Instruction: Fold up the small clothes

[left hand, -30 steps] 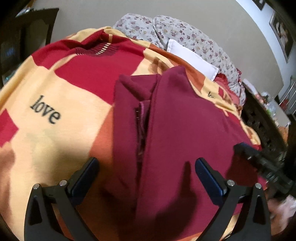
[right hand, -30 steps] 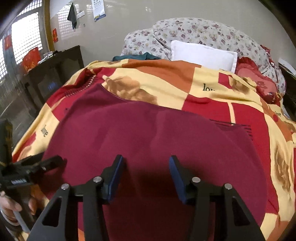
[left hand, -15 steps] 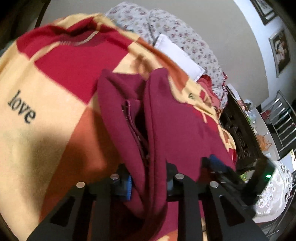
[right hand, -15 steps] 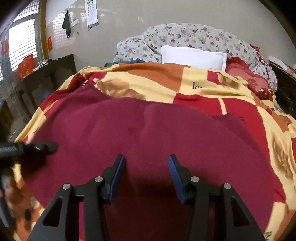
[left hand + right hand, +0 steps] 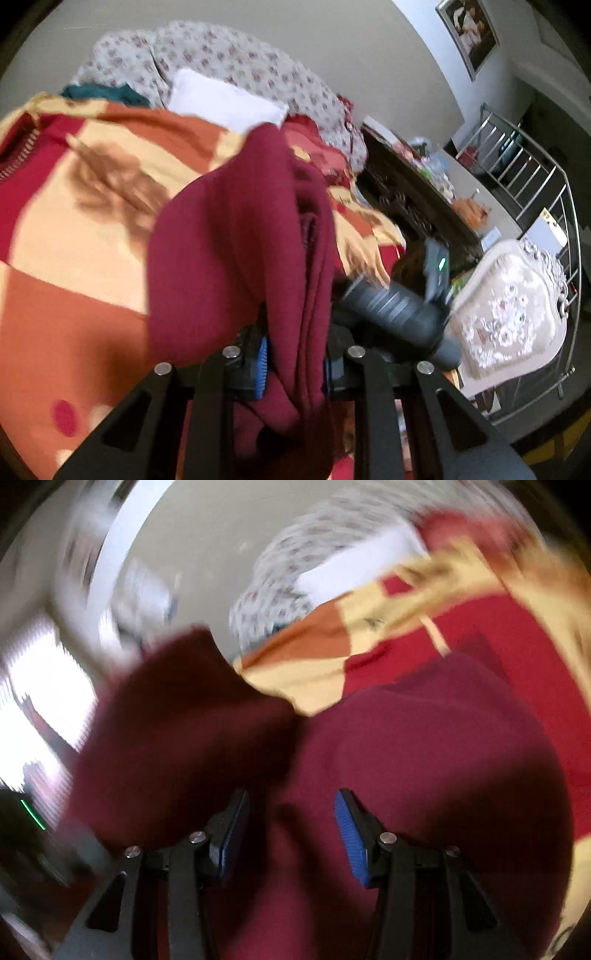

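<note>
A dark maroon garment (image 5: 236,236) lies on a red, orange and cream bedspread (image 5: 74,236). My left gripper (image 5: 293,365) is shut on a bunched edge of the garment and holds it lifted off the bed. In the right wrist view the garment (image 5: 424,760) spreads under my right gripper (image 5: 290,834), which is open with its jaws apart above the cloth. A lifted flap of the garment (image 5: 177,716) hangs at the left of that view. The right gripper's body (image 5: 391,310) shows to the right in the left wrist view.
A white pillow (image 5: 225,99) and floral bedding (image 5: 236,55) lie at the bed's head. A dark carved cabinet (image 5: 410,192), a metal rack (image 5: 524,162) and a white patterned chair (image 5: 509,314) stand to the right of the bed. The right wrist view is motion-blurred.
My left gripper closed on the garment's edge and lifted it up and across. The right gripper stayed open and its view swung and tilted, blurring.
</note>
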### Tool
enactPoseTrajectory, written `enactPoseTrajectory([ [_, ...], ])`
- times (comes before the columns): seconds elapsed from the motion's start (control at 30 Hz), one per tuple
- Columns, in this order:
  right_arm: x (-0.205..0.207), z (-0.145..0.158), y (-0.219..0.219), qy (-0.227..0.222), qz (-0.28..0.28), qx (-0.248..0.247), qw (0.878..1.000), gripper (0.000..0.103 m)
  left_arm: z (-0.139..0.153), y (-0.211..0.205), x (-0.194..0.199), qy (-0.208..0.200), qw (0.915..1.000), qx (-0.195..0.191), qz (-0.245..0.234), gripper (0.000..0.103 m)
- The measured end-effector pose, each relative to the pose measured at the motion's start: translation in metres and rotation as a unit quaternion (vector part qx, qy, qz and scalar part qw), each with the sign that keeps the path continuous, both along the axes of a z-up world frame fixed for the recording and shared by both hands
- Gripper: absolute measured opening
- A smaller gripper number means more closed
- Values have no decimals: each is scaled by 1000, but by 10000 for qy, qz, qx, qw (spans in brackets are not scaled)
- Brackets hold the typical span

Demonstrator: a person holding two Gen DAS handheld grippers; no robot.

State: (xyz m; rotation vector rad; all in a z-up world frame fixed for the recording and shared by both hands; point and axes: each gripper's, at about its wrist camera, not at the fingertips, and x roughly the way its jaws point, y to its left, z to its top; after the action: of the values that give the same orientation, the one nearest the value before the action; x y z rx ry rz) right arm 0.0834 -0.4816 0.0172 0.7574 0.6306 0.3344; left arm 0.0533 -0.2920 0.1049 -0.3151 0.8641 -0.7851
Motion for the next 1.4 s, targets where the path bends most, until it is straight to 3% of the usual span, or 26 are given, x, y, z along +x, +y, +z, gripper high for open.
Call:
enactPoseTrajectory([
  [0.03,-3,-7,-18,-63,-10,827,9966,52,-10,-7,1,116,9999,16,-27,21],
  [0.1,-5,-19,-39,-136,55,1956,9806,56,-28,-17,5,288,9996,36,-9,21],
  [0.17,-6,-21,-45,-82,97,2268,9739,58,-36,-21,5,316,9995,95,18,21],
  [0.23,-9,-20,-47,-213,167,2562,9662,79,-39,-20,5,336,9994,72,22,21],
  [0.3,-15,-16,-49,-363,131,2847,9578,90,-38,-21,7,308,9995,98,10,21],
  [0.37,-14,-2,-43,-415,246,2547,9658,96,-37,-21,6,262,9996,125,8,21],
  [0.5,2,23,-12,-79,570,1182,9913,97,-36,-23,-2,127,9996,227,61,21],
  [0.7,30,39,27,316,1071,-102,9937,98,-31,-32,-12,-157,9978,623,171,21],
  [0.77,37,42,35,369,1107,-564,9916,88,-28,-36,-13,-226,9970,713,206,22],
  [0.83,40,47,42,388,1078,-1325,9845,42,-24,-39,-12,-245,9968,727,211,24],
  [0.87,42,49,40,365,1059,-1514,9821,36,-22,-41,-11,-240,9969,728,188,24],
  [0.93,36,57,29,113,1147,-1468,9824,23,-12,-50,-9,-329,9969,705,137,25],
  [1.13,28,77,-11,-180,779,-1638,9833,20,7,-89,2,-146,9987,447,-174,31],
  [1.27,25,71,-35,57,467,-1834,9819,19,-9,-114,10,189,9981,363,-453,38],
  [1.4,33,33,-57,548,238,-1726,9832,18,-19,-114,11,309,9972,367,-577,43],
])
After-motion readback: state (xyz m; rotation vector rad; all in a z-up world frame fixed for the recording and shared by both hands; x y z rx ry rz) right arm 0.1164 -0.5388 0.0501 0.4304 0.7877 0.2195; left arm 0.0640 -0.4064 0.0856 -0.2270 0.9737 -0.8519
